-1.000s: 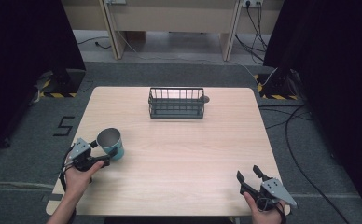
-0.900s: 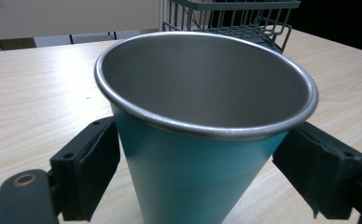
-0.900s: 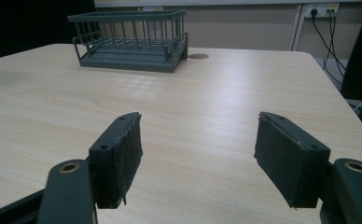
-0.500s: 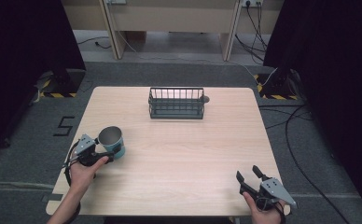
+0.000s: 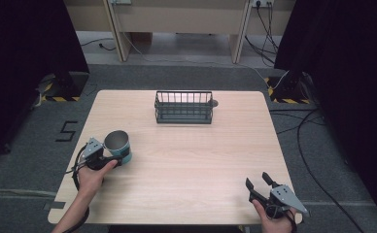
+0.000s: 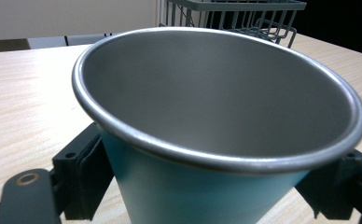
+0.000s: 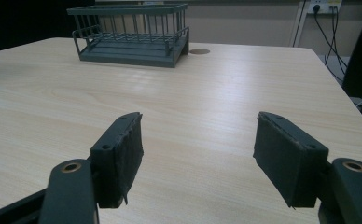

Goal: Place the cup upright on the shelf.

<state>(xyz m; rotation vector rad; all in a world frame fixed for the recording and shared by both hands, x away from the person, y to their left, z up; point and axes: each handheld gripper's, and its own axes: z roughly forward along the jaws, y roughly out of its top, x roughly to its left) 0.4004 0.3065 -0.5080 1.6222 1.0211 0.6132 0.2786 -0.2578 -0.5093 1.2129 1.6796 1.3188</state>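
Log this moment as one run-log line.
left tool: shut on cup | cup: upright, near left table edge | right tool: open, holding nothing | wire basket: far centre

Teal-walled metal cup with a bare steel interior and rolled silver rim [image 5: 118, 145]: upright, mouth open and facing up, nothing visible inside. Stands near the left front part of the table, well apart from the far edge. In the left gripper view the cup [image 6: 216, 126] sits between two black padded jaws, one at each side of its lower teal wall, close against it; whether the pads press the wall cannot be told. Wall tapers narrower toward the base. Rim looks round and undented.
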